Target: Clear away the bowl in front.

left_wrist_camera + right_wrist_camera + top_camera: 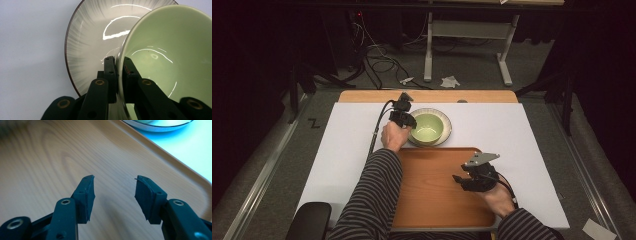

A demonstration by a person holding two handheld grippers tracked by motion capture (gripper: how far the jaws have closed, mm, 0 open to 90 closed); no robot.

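A pale green bowl (428,126) sits on a grey streaked plate (447,131) at the back middle of the white table cover. My left gripper (408,121) is shut on the bowl's left rim. In the left gripper view the rim of the green bowl (165,45) runs between the two jaws, one inside and one outside, with the plate (92,37) behind it. My right gripper (457,178) hovers open over the wooden tray (432,200). Its fingers (87,195) hold nothing above the tray's wood (45,157).
The tray lies at the front middle of the table, just in front of the plate. White cover (522,135) spreads to both sides. A dark round object (309,220) sits at the front left corner. Cables and a table frame (472,45) stand on the floor beyond.
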